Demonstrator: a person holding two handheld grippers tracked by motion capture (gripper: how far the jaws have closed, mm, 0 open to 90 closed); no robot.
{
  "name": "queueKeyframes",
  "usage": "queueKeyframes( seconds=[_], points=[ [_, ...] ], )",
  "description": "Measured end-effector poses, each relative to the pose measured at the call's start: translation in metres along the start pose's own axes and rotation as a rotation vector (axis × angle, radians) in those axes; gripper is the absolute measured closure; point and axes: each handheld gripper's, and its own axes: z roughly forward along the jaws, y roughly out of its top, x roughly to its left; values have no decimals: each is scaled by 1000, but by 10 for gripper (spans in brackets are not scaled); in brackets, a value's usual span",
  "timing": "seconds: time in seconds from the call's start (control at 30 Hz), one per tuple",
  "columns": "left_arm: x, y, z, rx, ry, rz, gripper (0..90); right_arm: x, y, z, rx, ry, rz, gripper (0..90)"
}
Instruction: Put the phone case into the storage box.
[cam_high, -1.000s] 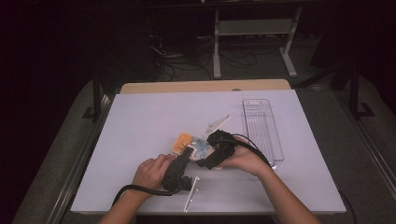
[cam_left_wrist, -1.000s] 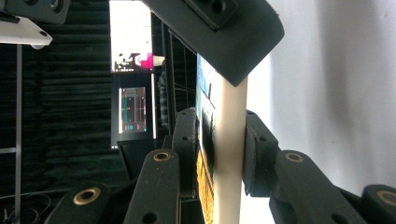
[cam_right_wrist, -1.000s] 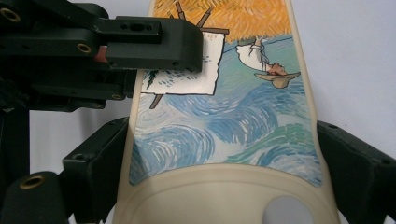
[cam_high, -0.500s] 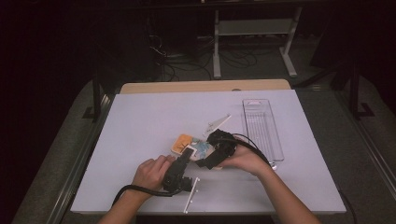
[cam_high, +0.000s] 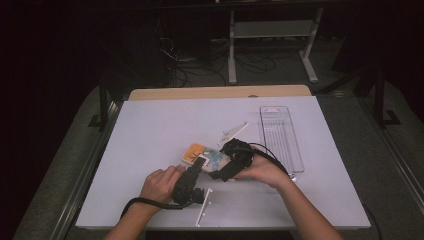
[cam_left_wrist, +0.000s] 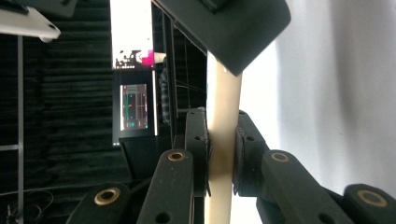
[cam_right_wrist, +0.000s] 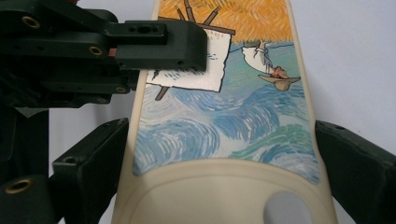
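jaws: left gripper (cam_left_wrist: 222, 154) clamps phone case (cam_right_wrist: 224, 121) edge | far end cropped

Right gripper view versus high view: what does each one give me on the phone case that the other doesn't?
The right gripper view shows the print on the phone case: blue swirls, orange above, a small figure, and a round hole near its bottom edge. It also shows the right gripper straddling the case's two long sides.

The high view shows the white table, a clear tray, white strips near the case and both hands.

Both show the left gripper shut on the case's edge, its jaws having just been closing.
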Motion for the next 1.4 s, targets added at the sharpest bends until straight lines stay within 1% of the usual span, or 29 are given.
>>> queueKeyframes(
  seconds=[0.03,0.13,0.2,0.27,0.4,0.47,0.6,0.67,0.73,0.77,0.8,0.93,1.0,1.03,1.13,1.27,1.33,1.4],
  points=[
    [0,-1,0,1,2,0,790,1,1,-1,-6,0,15,63],
    [1,-3,0,6,-1,-5,790,0,1,-6,-23,-4,15,61],
    [1,-4,1,14,-5,-3,790,1,2,-9,-39,5,37,63],
    [1,-7,2,26,-13,-5,790,0,2,-13,-57,7,46,63],
    [2,-12,3,44,-17,-16,791,-3,1,-24,-92,3,51,63],
    [3,-14,2,52,-16,-22,790,-4,0,-29,-108,-6,51,58],
    [4,-17,2,62,-14,-31,790,-6,-4,-38,-122,-26,42,36],
    [5,-19,2,69,-21,-31,790,-6,-7,-42,-129,-39,36,31],
    [6,-20,2,75,-21,-34,790,-8,-11,-47,-131,-44,41,31],
    [5,-21,3,71,-24,-44,791,-10,-14,-49,-137,-51,35,31],
    [6,-22,3,74,-25,-46,790,-11,-16,-50,-141,-58,34,31],
    [7,-23,2,87,-30,-45,791,-13,-25,-58,-164,-64,58,30],
    [7,-24,2,90,-29,-48,791,-15,-30,-62,-173,-73,61,29],
    [8,-24,2,97,-33,-40,791,-15,-33,-63,-180,-76,63,30],
    [8,-25,2,90,-31,-53,791,-18,-42,-70,-194,-82,74,30],
    [8,-27,2,99,-31,-60,790,-19,-52,-76,-199,-91,80,31],
    [9,-28,3,102,-33,-65,791,-20,-56,-78,-210,-98,74,30],
    [9,-29,3,103,-33,-70,790,-21,-60,-80,-224,-102,80,31]
  ],
)
